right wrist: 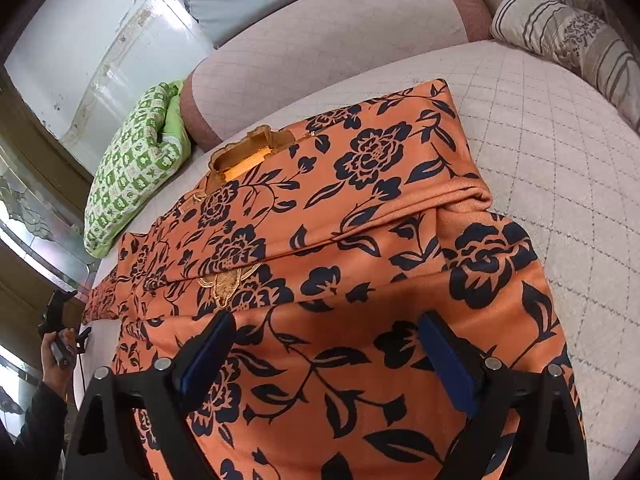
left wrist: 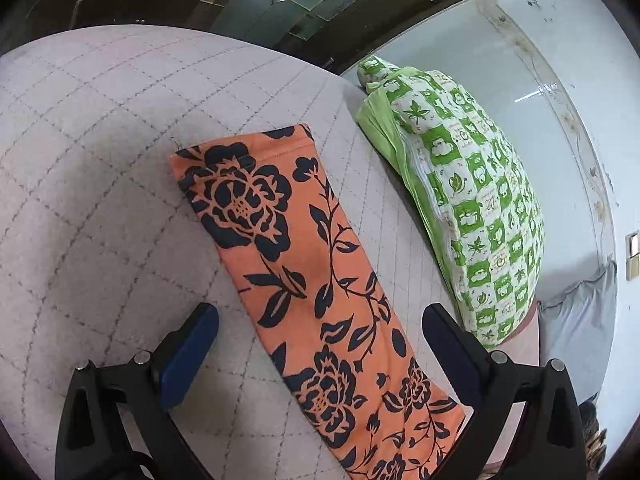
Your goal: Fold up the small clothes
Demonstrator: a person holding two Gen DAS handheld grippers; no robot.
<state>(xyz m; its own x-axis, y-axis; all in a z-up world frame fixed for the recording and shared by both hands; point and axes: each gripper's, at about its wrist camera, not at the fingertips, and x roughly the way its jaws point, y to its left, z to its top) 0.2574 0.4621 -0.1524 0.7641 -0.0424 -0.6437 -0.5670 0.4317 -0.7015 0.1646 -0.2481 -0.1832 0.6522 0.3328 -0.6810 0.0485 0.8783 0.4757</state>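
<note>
Orange garment with a black floral print, spread on a bed covered by a pale quilted cover with a diamond grid. Right wrist view: the right claw hangs directly over the near part of the garment, its two blue-padded fingers spread wide and holding nothing; the cloth fills the gap between them and runs away from the camera toward the neckline, whose gold trim lies at the far end. A fold ridge crosses the garment from left to right just beyond the fingertips. Left wrist view: the left claw is likewise spread wide and empty, with one sleeve of the garment lying flat and diagonal between its fingers, the hemmed cuff at the far end and the wider end passing under the right-hand finger at the lower edge; whether either pad touches the cloth cannot be told. A green-and-white checked pillow lies just beside the sleeve toward the wall, near but apart from it, and appears again at the left of the right wrist view. A striped cushion rests at the far right edge of the bed, well apart from the garment.
</note>
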